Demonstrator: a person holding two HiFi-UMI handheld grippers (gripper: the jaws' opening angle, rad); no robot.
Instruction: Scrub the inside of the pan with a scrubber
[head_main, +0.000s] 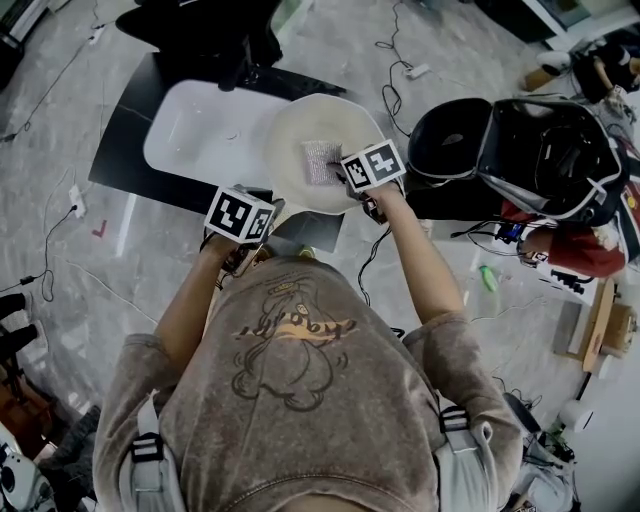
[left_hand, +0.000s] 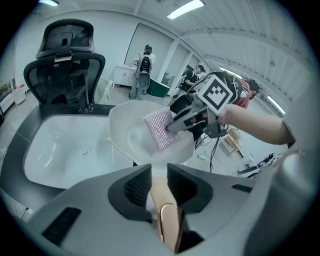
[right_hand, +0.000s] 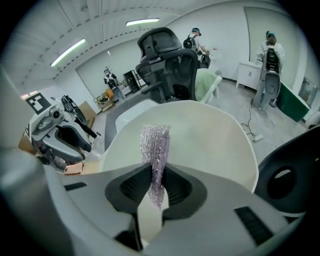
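Cream-coloured and glossy, the pan is held tilted above the right end of a white sink, which is set in a dark worktop. The left tool has its pads pressed on the pan's pale wooden handle, which ends in a copper-toned cap, and so carries the pan. The right tool is clamped on a silvery-pink mesh scrubber. Most of the scrubber sticks out beyond the jaws into the pan.

The left gripper view shows the scrubber lying flat against the pan's inner wall, on the right-hand side of the bowl, apparently touching it. The scrubbing therefore looks to be under way, or only just started. No view shows foam, water or dirt on the pan's inside, so the pictures do not tell how much of the surface has been covered. The bottom and the far wall probably still need passes.

The pan holds nothing but the scrubber. The sink shows only its drain at the bottom, with no water or dishes that can be made out. A black bag lies open on the floor to the right, well apart from the sink, and its contents are too dark to read.
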